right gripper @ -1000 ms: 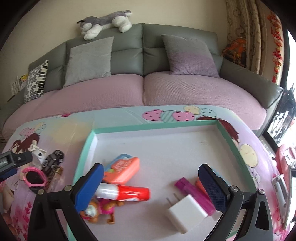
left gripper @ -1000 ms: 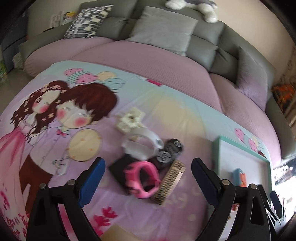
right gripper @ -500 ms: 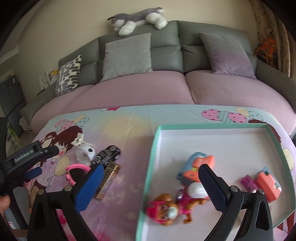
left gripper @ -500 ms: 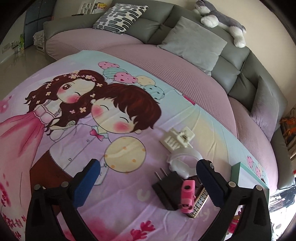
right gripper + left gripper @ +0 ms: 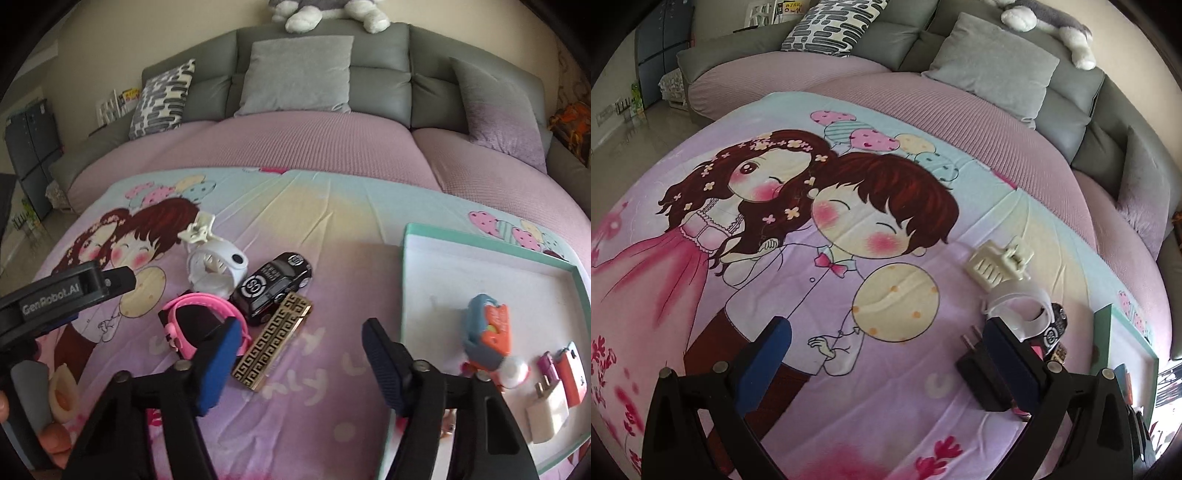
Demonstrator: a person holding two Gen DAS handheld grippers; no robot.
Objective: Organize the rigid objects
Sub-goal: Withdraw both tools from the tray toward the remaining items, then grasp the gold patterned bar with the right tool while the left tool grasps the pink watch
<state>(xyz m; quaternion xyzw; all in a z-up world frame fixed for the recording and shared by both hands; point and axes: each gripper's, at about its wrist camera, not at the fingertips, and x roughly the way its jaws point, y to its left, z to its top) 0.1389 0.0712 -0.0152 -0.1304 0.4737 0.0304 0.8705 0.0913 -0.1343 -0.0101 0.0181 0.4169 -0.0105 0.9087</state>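
1 tray (image 5: 491,233) | 2 chargers (image 5: 546,411) | 1 toy car (image 5: 275,286) | 3 cushions (image 5: 295,75)

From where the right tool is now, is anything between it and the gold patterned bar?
Nothing visible blocks it. The right tool, its jaws just narrowed and empty, hangs just short of the gold patterned bar. The toy car and pink band crowd the bar's far and left sides.

A black toy car (image 5: 274,287) with a white roundel is seen at centre frame, beside a pink band (image 5: 207,321) and a gold-and-black fret-patterned box (image 5: 274,345). A teal-rimmed white tray (image 5: 417,266) — lower right — and a cartoon-printed lilac cloth (image 5: 314,369) are shown.
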